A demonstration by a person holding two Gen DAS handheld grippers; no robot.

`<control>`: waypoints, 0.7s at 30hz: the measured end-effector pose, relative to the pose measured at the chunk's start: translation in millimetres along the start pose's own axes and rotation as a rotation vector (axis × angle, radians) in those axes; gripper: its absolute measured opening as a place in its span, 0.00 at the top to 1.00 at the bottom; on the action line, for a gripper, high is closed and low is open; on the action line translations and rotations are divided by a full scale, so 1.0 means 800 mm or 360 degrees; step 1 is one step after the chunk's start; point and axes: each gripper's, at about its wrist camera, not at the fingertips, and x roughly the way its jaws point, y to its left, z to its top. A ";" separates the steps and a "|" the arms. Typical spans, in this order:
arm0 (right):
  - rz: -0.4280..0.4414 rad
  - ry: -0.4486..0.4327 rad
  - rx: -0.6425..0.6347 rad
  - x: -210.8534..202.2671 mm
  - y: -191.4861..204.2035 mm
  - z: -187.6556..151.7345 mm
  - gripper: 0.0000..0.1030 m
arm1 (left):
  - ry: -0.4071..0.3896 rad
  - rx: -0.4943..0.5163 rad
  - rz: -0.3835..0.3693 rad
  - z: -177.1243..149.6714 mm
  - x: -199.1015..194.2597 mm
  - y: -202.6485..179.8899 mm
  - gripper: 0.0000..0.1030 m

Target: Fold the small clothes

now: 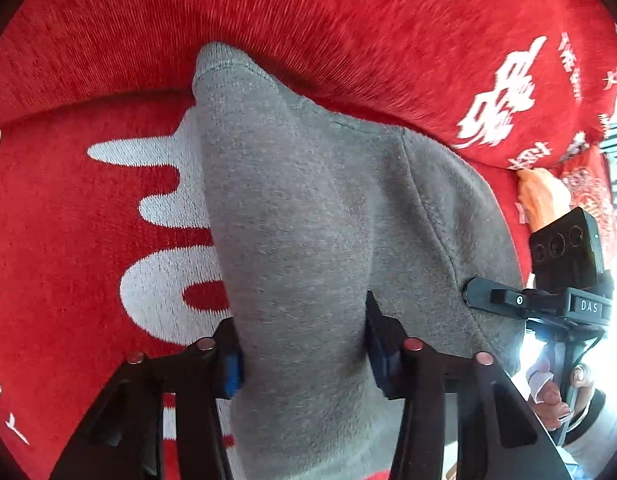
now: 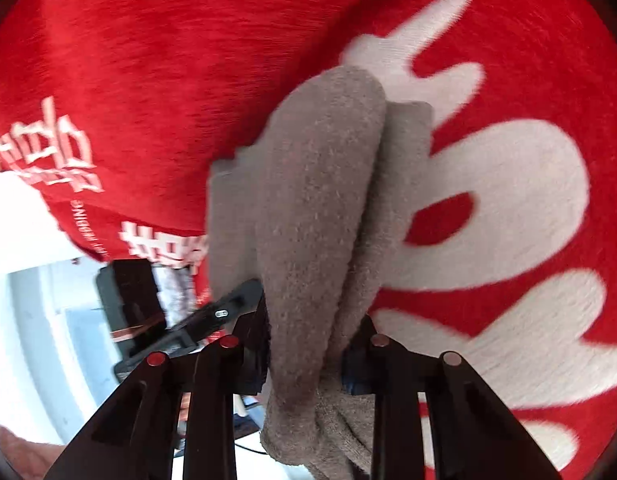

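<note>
state: left gripper (image 1: 304,344) and right gripper (image 2: 306,344) each clenched on the grey garment (image 1: 308,200), bunched over the red blanket (image 1: 88,240) | risk: uneven pull could slip cloth from one grip, skewing the fold

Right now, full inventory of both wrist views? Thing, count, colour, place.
Grey knit garment: one, grey, bunched and lifted over the cloth, gripped at two spots.
Red woven cloth with white lettering: one, red and white, spread under everything.
Orange object: one, orange, far right edge of the left wrist view; cannot tell what it is.
Left gripper: one, black with blue pads, jaws closed on the garment.
Right gripper: one, black, jaws closed on a gathered fold of the garment.
Person's hand: one, on the right gripper's handle, white sleeve.
</note>
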 end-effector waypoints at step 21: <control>-0.0137 0.0256 -0.0053 0.165 0.101 -0.146 0.66 | 0.0019 -0.0174 0.0294 -0.151 -0.147 0.187 0.53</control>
